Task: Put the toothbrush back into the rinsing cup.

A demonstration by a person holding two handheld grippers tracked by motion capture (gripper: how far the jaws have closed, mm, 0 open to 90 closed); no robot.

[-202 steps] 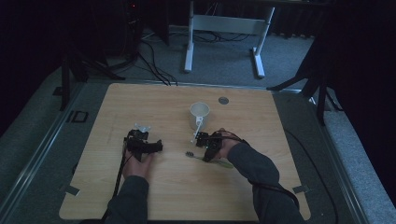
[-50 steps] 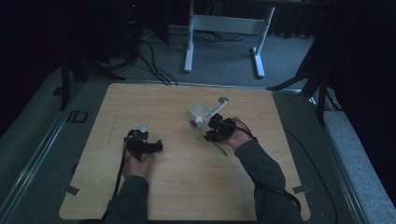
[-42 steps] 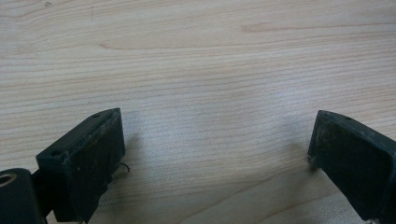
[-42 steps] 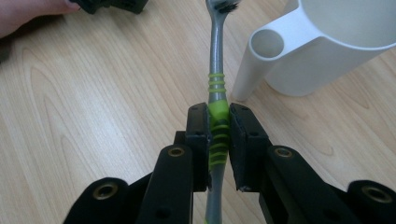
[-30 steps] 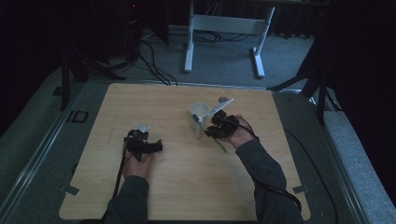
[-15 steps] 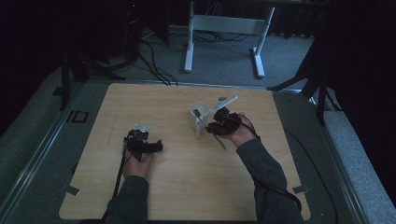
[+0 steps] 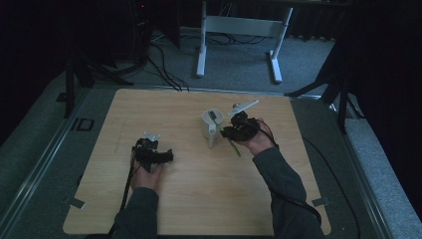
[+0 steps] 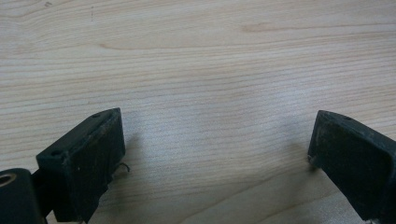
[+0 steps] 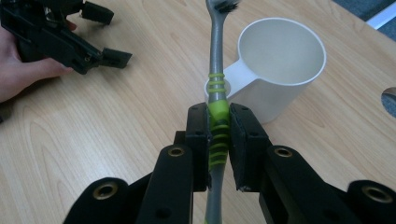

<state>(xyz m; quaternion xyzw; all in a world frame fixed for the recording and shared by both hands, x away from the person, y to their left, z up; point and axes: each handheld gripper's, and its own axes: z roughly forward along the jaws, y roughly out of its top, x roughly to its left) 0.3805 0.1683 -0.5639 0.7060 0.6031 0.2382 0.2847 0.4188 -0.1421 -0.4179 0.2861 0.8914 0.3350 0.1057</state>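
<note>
Table (image 7: pixel 199 199) of pale wood carries the whole scene, and past its far edge a grey floor (image 7: pixel 239 64) holds loose cables and the white legs of a stand (image 7: pixel 236 25). Next in size come the person's two sleeved forearms, which enter from the near edge in the high view. The left hand (image 7: pixel 145 172) rests on the near left part of the board with the left gripper (image 7: pixel 152 147) lying low on the wood; in the left gripper view its jaws stand wide apart with bare wood grain between them, and nothing is held. A white cup (image 7: pixel 211 123) with a handle (image 9: pixel 233 77) stands upright right of centre; its handle points toward the near side, and in the right gripper view the inside looks empty. Just right of the cup is the right gripper (image 7: pixel 230 130), held in the right hand (image 7: pixel 254 142) above the board. Its jaws are clamped tight on a toothbrush (image 9: pixel 217 93), pressing on the green ribbed part of the grip from both sides. The grey neck runs forward from the jaws, passing just beside the cup's handle, and the dark bristles (image 9: pixel 229 5) sit at the far end, at the top edge of the right gripper view. In the high view the green end of the brush pokes out below the hand toward the near side.
</note>
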